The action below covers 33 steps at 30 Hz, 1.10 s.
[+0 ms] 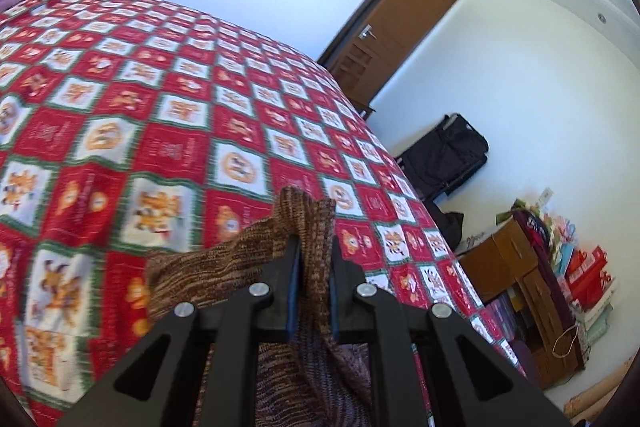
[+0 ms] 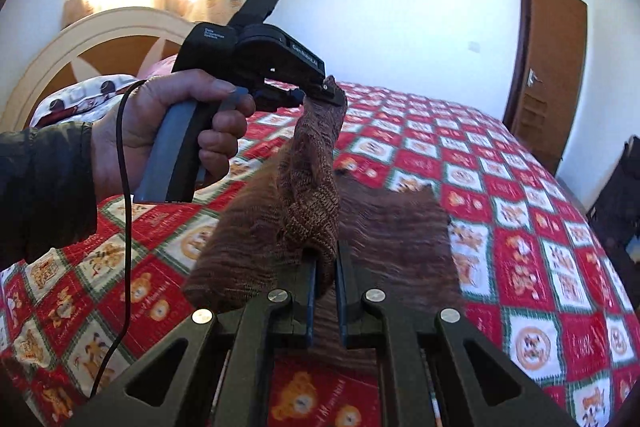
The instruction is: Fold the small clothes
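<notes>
Brown knitted garment (image 2: pixel 304 187) pinched in both the left hand-held gripper (image 2: pixel 324 91) and right hand-held gripper (image 2: pixel 325 267), lifted above the quilted bed (image 2: pixel 520 227); fold apparently under way, next needing edges lowered together and aligned

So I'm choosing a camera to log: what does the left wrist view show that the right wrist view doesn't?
Left only: a black suitcase and boxes by the wall. Right only: the hand holding the left tongs, the headboard, the garment's far edge lying on the bed. Both: brown knit pinched in tongs, quilt, door.
</notes>
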Each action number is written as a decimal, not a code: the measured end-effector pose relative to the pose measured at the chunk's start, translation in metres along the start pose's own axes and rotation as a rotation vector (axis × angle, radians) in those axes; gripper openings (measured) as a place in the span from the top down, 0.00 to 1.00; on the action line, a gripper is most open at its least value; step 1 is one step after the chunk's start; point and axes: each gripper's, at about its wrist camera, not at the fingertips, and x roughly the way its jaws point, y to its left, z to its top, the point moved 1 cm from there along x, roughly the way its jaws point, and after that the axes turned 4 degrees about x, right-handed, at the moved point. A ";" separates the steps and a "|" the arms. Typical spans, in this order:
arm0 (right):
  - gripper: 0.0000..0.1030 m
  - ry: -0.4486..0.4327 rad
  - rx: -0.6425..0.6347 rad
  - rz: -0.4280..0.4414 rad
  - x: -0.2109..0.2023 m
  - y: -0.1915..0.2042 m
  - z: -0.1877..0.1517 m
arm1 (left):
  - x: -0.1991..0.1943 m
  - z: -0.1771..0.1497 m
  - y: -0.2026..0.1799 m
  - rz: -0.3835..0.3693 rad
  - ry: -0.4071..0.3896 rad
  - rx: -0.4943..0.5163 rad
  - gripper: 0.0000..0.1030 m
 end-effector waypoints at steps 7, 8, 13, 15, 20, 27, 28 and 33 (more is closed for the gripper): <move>0.92 0.033 0.069 -0.016 0.001 -0.028 -0.011 | 0.032 -0.006 -0.021 0.002 0.056 0.027 0.88; 0.92 0.039 0.081 -0.015 0.001 -0.032 -0.013 | 0.036 -0.007 -0.023 0.000 0.063 0.029 0.88; 0.92 0.068 0.128 -0.028 0.003 -0.049 -0.023 | 0.057 -0.014 -0.039 0.008 0.102 0.060 0.88; 0.92 0.087 0.150 -0.036 0.004 -0.057 -0.029 | 0.065 -0.017 -0.045 0.026 0.124 0.074 0.88; 0.92 0.153 0.222 -0.036 0.016 -0.077 -0.042 | 0.081 -0.023 -0.054 0.062 0.164 0.100 0.88; 0.92 0.216 0.322 -0.031 0.024 -0.100 -0.057 | 0.092 -0.032 -0.076 0.105 0.176 0.179 0.87; 0.92 0.220 0.333 -0.027 0.025 -0.102 -0.058 | 0.091 -0.032 -0.078 0.107 0.169 0.190 0.86; 0.92 0.229 0.388 -0.005 0.027 -0.112 -0.063 | 0.079 -0.034 -0.088 0.121 0.155 0.240 0.78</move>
